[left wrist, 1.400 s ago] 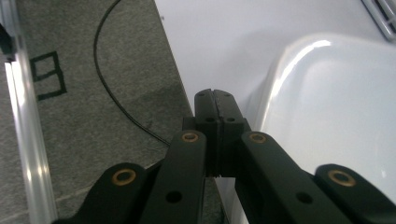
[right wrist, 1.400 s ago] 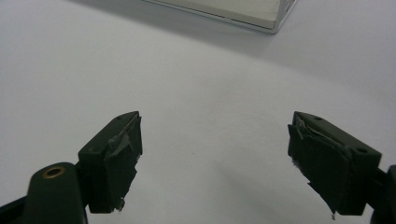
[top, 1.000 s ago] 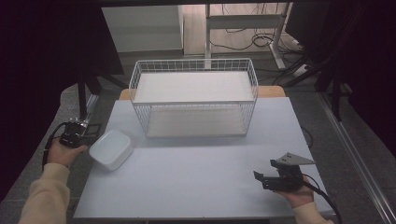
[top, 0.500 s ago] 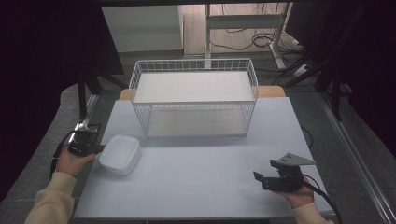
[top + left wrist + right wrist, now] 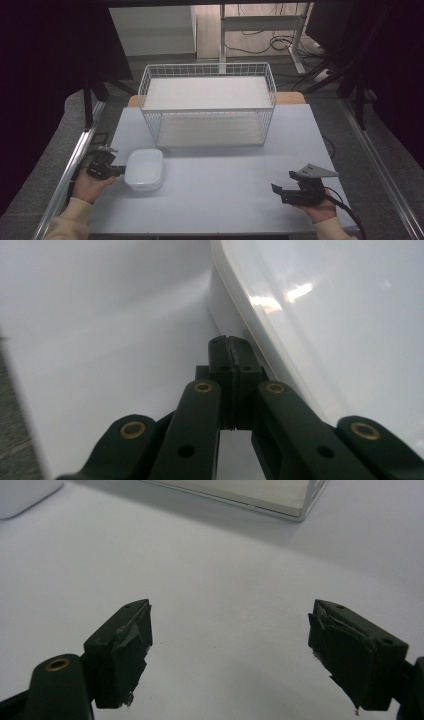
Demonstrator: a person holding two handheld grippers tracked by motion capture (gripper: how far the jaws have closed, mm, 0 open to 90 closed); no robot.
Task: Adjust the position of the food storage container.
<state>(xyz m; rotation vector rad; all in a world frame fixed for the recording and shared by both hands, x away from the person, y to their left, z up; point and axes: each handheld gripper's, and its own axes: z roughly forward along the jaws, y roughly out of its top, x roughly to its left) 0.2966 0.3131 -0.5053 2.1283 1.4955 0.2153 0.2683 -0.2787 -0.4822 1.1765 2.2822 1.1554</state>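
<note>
Left gripper (image 5: 116, 170) has its jaws pressed together at the near-left edge of the white container (image 5: 144, 169), looks pinched on its rim; right gripper (image 5: 280, 191) rests jaws wide apart, holding nothing, low at the table's (image 5: 225, 170) right front. Container sits on the table front-left, apart from the wire basket (image 5: 207, 107) behind. Judged step: positioning the container; next likely a lift into the basket, needing a firm rim grip.

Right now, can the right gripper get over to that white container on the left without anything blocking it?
Probably yes: the right gripper is open, and bare table lies between it and the white container.
</note>
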